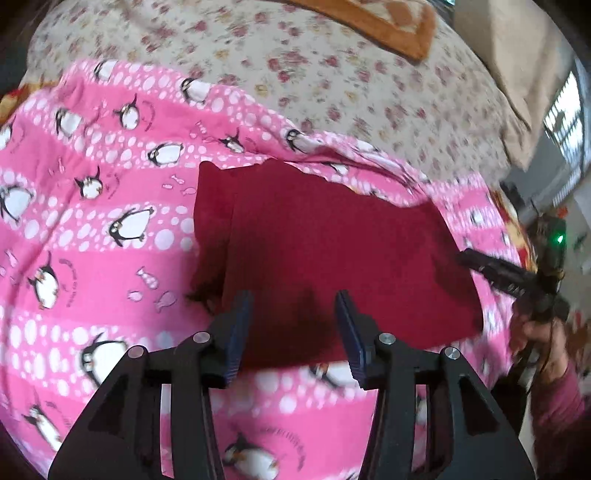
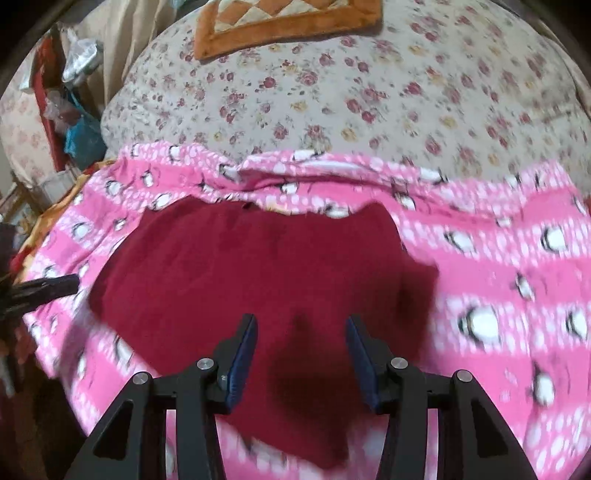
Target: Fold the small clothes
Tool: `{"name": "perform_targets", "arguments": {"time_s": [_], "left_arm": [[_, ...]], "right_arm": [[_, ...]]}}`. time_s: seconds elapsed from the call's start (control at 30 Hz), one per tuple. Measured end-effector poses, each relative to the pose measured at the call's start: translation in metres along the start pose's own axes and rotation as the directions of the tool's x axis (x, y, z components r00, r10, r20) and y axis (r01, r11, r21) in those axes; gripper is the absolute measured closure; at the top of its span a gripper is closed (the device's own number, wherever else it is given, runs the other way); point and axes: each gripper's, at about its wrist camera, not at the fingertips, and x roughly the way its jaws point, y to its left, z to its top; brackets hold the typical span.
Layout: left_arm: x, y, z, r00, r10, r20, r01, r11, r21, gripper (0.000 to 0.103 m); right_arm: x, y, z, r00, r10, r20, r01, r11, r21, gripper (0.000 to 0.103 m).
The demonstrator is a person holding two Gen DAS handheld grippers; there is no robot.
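A small dark red garment [image 1: 332, 236] lies flat on a pink penguin-print blanket [image 1: 110, 206]. My left gripper [image 1: 295, 295] hangs open just above the garment's near edge, with its blue pads [image 1: 242, 325] apart and gripping nothing. In the right wrist view the same garment [image 2: 258, 266] fills the middle. My right gripper [image 2: 301, 317] is open over its near edge, also holding nothing. The right gripper [image 1: 476, 262] also shows at the garment's right side in the left wrist view, held by a hand [image 1: 535, 332]. The left gripper [image 2: 59, 286] shows at the far left of the right wrist view.
The pink blanket [image 2: 498, 258] covers a bed with a floral sheet [image 2: 369, 92]. An orange-bordered quilted mat [image 2: 288, 26] lies at the far side. Cluttered shelves with bags [image 2: 74, 110] stand beyond the bed's left edge.
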Motion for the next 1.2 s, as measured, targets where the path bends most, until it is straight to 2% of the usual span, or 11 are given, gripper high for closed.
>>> {"name": "perform_targets", "arguments": {"time_s": [0.1, 0.17, 0.27, 0.33, 0.37, 0.43, 0.53, 0.67, 0.83, 1.03, 1.2], "left_arm": [[0.021, 0.005, 0.007, 0.988, 0.151, 0.007, -0.151, 0.988, -0.038, 0.057], [0.036, 0.010, 0.007, 0.975, 0.220, -0.007, -0.220, 0.973, -0.065, 0.057], [0.050, 0.020, 0.001, 0.973, 0.229, -0.017, -0.230, 0.967, -0.112, 0.056], [0.053, 0.025, -0.004, 0.974, 0.226, -0.003, -0.225, 0.964, -0.140, 0.051], [0.053, 0.027, -0.007, 0.973, 0.231, 0.008, -0.227, 0.962, -0.150, 0.044], [0.053, 0.032, -0.011, 0.971, 0.236, 0.031, -0.227, 0.959, -0.168, 0.038], [0.053, 0.035, -0.015, 0.976, 0.210, 0.051, -0.197, 0.962, -0.189, 0.038], [0.053, 0.030, -0.018, 0.970, 0.229, 0.077, -0.215, 0.963, -0.160, 0.037], [0.053, 0.035, -0.018, 0.977, 0.197, 0.078, -0.182, 0.969, -0.167, 0.037], [0.053, 0.033, -0.020, 0.975, 0.204, 0.091, -0.190, 0.971, -0.146, 0.037], [0.054, 0.037, -0.020, 0.979, 0.182, 0.088, -0.165, 0.972, -0.166, 0.036]], "right_arm": [[0.028, -0.006, 0.019, 1.000, -0.027, -0.014, 0.027, 0.999, 0.032, 0.056], [0.045, -0.014, 0.029, 0.998, -0.060, -0.018, 0.061, 0.997, 0.056, 0.056], [0.079, -0.041, 0.036, 0.988, -0.135, -0.077, 0.144, 0.983, 0.116, 0.056], [0.100, -0.060, 0.032, 0.983, -0.127, -0.133, 0.148, 0.976, 0.161, 0.056], [0.101, -0.064, 0.032, 0.986, -0.111, -0.124, 0.131, 0.976, 0.173, 0.056], [0.095, -0.059, 0.034, 0.983, -0.130, -0.130, 0.148, 0.979, 0.141, 0.056], [0.077, -0.039, 0.038, 0.974, -0.181, -0.139, 0.193, 0.979, 0.073, 0.056], [0.059, 0.010, 0.042, 0.988, -0.074, -0.136, 0.073, 0.997, -0.015, 0.055], [0.077, 0.089, 0.049, 0.986, 0.058, -0.153, -0.077, 0.990, -0.119, 0.055], [0.128, 0.147, 0.064, 0.973, 0.143, -0.182, -0.168, 0.977, -0.133, 0.055], [0.158, 0.177, 0.079, 0.978, 0.146, -0.151, -0.169, 0.973, -0.155, 0.055]]}}
